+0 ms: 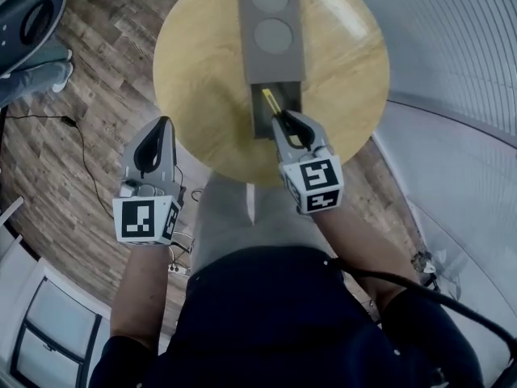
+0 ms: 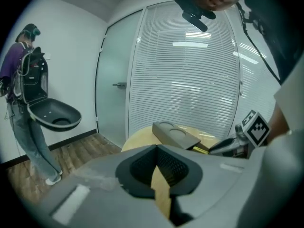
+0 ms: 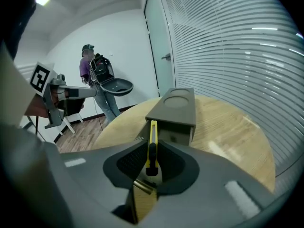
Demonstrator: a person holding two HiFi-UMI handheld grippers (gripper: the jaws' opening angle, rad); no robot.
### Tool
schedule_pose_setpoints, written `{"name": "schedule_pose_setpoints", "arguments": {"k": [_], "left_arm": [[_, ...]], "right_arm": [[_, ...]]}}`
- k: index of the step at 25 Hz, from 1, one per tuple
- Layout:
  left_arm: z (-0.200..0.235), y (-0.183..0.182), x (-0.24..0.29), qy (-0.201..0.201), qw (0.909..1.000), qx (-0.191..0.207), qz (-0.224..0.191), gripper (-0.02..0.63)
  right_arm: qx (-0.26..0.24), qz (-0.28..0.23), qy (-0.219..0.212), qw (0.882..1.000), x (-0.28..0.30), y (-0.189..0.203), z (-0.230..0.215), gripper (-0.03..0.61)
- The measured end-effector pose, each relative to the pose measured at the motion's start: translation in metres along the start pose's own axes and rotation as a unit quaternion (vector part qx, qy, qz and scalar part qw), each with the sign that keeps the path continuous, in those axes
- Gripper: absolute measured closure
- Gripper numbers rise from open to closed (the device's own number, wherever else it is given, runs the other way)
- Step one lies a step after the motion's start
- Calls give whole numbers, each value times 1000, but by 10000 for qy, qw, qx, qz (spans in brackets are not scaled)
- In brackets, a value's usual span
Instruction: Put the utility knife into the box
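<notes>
Item: utility knife [image 3: 151, 139], judged light, stiff, slick-sided. My right gripper [image 1: 283, 120] clamps its handle's flat sides, tip toward 12 o'clock over the open end of the box [image 1: 271, 23]. My left gripper [image 1: 164, 124], at 9 o'clock: closed, empty.

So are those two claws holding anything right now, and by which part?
The right gripper pinches the slim yellow utility knife by its black rear end, so the yellow length sticks out ahead of the jaws. The left gripper holds nothing.
</notes>
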State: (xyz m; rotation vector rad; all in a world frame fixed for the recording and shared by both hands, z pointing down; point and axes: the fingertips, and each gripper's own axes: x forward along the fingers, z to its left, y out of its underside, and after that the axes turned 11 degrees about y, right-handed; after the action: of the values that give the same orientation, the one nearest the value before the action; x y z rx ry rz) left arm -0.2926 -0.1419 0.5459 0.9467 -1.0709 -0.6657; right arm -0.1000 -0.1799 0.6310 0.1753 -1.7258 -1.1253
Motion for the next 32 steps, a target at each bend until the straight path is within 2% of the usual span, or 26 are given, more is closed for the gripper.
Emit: {"name": "schedule_pose_setpoints", "arguments": {"k": [7,17,26,32], "left_arm": [[-6,-1,2,8,10000,29,7,611],[-17,-31,-6,13,9996,191,-220,611],[-44,-90,-12,257,9964,583,-567,611],[-59,-124,-15,442,9926,878,-715,611]], "right_arm": [[26,54,-121,9999,0,6,3,459],[31,-53,-73,10000,-22,-18,-8,457],[127,-363,207,9990,-55,-55,-33,459],[210,-751,288,9965,-79,-87,-47,459]]}}
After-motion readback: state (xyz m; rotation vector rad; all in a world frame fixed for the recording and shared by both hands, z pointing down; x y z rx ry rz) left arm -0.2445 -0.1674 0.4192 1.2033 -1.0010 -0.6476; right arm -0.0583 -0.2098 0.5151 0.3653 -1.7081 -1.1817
